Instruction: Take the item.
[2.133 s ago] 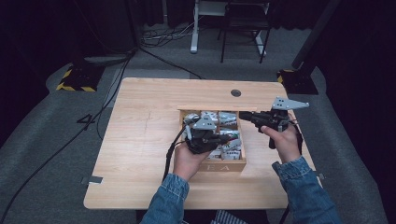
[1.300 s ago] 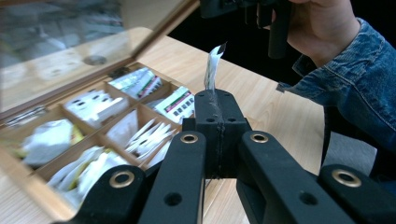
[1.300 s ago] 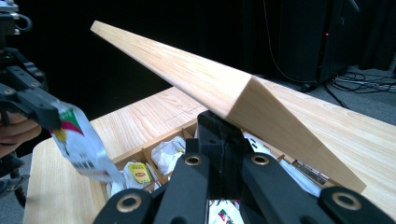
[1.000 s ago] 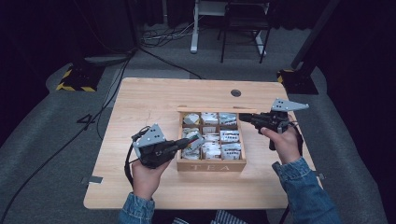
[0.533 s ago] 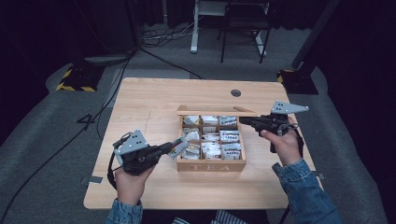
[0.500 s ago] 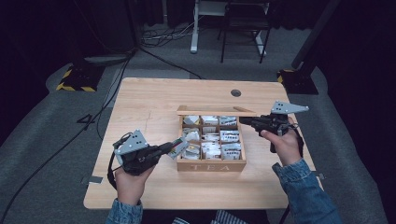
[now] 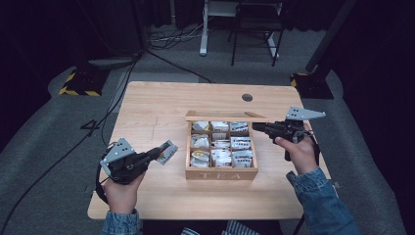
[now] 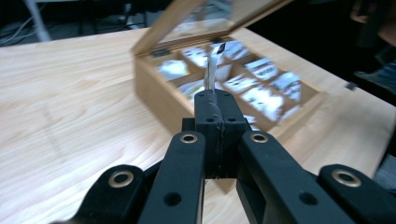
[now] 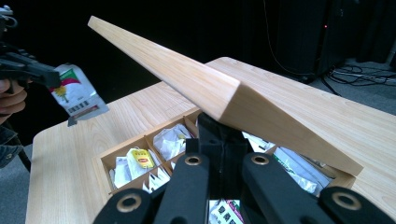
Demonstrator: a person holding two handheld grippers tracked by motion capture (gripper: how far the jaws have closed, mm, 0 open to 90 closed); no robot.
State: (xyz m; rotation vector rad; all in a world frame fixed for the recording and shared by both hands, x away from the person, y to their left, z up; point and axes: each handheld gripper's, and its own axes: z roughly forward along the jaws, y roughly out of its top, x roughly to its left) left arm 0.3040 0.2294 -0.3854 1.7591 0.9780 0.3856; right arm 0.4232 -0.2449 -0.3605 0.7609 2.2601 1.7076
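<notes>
A tea sachet [image 7: 167,151] hung clear of the worktop [image 7: 156,107], just left of the wooden tea box [image 7: 221,172], pinched between the closed jaws of the left claw [image 7: 157,153]. The box sat mid-worktop, its compartments full of sachets and its lid [image 9: 205,88] raised. At the box's right rear corner the right claw [image 7: 256,127] sat under the lid's edge, jaws closed.

From the high view I see the wooden table [image 7: 156,107] lit evenly from above, with darkness all around it. In the left gripper view the tea box [image 8: 219,70] is blurred. My right gripper view is sharp, its far background black.
</notes>
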